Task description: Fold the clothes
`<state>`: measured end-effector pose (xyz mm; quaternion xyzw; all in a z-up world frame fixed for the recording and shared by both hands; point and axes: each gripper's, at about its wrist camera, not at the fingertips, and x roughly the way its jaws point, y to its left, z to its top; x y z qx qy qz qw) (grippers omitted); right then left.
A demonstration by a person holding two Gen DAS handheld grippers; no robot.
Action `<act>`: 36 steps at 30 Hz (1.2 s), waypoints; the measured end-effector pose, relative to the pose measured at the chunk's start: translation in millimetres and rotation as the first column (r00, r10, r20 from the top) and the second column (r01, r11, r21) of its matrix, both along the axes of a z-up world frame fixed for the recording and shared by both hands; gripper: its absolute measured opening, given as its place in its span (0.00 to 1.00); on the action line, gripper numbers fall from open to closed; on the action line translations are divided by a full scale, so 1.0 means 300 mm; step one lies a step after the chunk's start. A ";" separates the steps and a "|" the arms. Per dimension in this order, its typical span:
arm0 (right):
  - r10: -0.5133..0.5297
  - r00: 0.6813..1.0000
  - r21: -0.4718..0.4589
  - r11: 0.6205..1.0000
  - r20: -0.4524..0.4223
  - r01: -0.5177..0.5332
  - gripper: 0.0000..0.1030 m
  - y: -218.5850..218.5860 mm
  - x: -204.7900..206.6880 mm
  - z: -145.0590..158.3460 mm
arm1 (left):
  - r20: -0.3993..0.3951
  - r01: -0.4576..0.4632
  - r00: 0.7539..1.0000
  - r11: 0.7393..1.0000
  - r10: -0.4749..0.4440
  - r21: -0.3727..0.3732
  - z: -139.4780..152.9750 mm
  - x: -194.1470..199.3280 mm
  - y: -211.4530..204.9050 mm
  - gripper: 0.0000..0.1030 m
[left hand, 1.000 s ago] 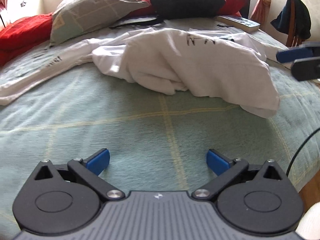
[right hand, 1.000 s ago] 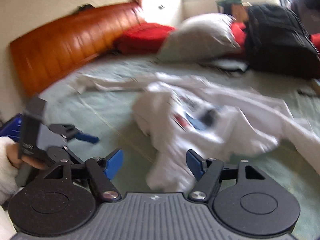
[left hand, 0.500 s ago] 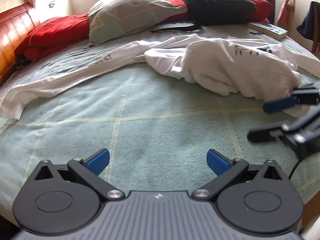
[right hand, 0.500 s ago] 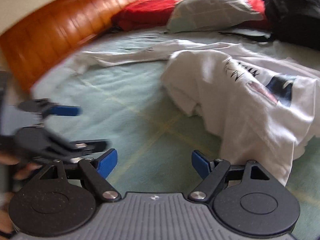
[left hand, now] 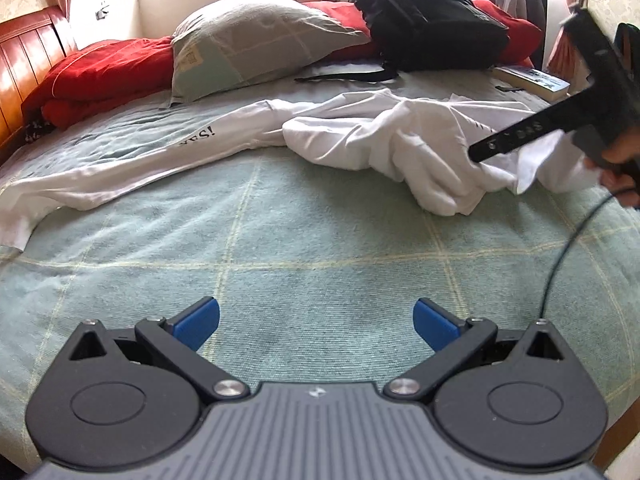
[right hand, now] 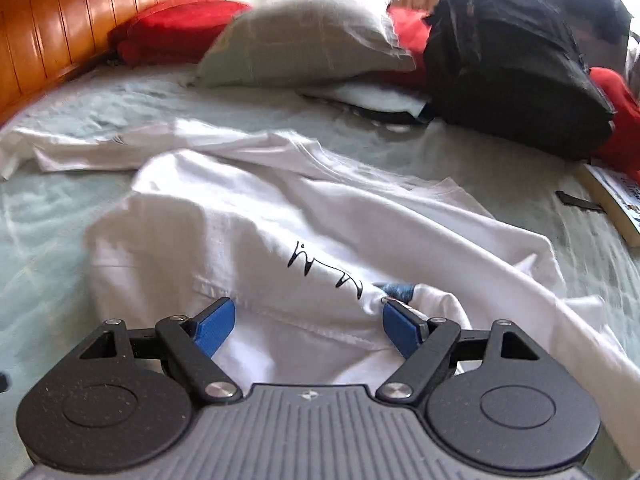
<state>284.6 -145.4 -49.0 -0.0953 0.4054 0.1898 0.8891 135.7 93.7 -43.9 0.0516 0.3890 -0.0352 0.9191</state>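
**Right gripper drops onto the crumpled shirt; left waits over bare blanket**

Pale green checked blanket (left hand: 320,240) covers the bed, with a wooden headboard (left hand: 28,60), red bedding (left hand: 100,76), a grey pillow (left hand: 256,40), a black backpack (left hand: 428,20) and a book (left hand: 532,78) along the far side. Across the middle lies a white shirt (left hand: 400,140), unfolded: one long part trails out flat toward the left edge, and the rest is bunched in a heap on the right. It probably has to be spread flat before any fold can be made, which would explain why the grippers go for the heap first.

The right gripper (right hand: 308,320) sits low over the near hem of that heap. Its fingers (right hand: 212,328) stand wide, cloth lies between them, and the pads do not press on it, so nothing is gripped yet. The jaws have just been opening. In the left view its black finger (left hand: 512,136) reaches onto the bunched cloth, and the person's hand (left hand: 616,160) shows at the frame's right edge.

The left gripper (left hand: 316,320) hangs over bare blanket, well apart from the shirt, fingers wide and empty; I judge it is waiting for a free edge.

A second earlier the right gripper was farther back, with open blanket before it; now the shirt fills its view. The left view has swung to show more headboard.
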 end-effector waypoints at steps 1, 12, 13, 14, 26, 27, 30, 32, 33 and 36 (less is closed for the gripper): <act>-0.010 1.000 0.002 1.000 -0.005 0.010 0.83 -0.003 0.029 -0.011 | -0.002 -0.003 1.000 1.000 0.003 -0.001 -0.001 0.001 0.002 0.99; 0.038 0.999 0.069 0.997 -0.005 -0.038 0.83 -0.023 0.011 0.067 | -0.012 -0.018 1.000 1.000 0.018 -0.005 0.001 -0.016 0.011 0.99; 0.070 0.998 0.076 0.995 0.003 -0.070 0.83 -0.011 -0.024 0.086 | -0.011 -0.015 1.000 1.000 0.015 -0.004 0.001 -0.017 0.009 0.99; 0.107 0.994 0.084 0.991 0.010 -0.107 0.83 0.006 -0.061 0.104 | -0.009 -0.015 1.000 1.000 0.015 -0.002 0.001 -0.019 0.006 0.99; 0.510 0.858 0.178 0.851 -0.054 -0.494 0.87 0.365 -0.297 0.089 | 0.001 -0.105 0.994 0.994 0.105 0.008 0.013 -0.070 0.091 0.99; 0.517 0.852 0.180 0.848 -0.075 -0.499 0.87 0.392 -0.293 0.069 | 0.000 -0.114 0.993 0.993 0.114 0.009 0.012 -0.071 0.101 0.99; 0.462 0.878 0.165 0.883 -0.129 -0.440 0.87 0.424 -0.234 0.008 | -0.003 -0.134 0.991 0.991 0.134 0.012 0.010 -0.074 0.124 0.99; 0.389 0.911 0.122 0.919 -0.135 -0.374 0.86 0.409 -0.190 -0.009 | -0.003 -0.134 0.991 0.991 0.134 0.009 0.010 -0.080 0.134 0.99; 0.369 0.922 0.112 0.927 -0.120 -0.357 0.85 0.393 -0.177 0.003 | -0.002 -0.131 0.991 0.991 0.131 0.008 0.010 -0.080 0.136 0.99; 0.332 0.942 0.051 0.942 -0.037 -0.330 0.85 0.354 -0.144 0.054 | -0.002 -0.129 0.992 0.992 0.129 0.001 0.004 -0.074 0.137 0.99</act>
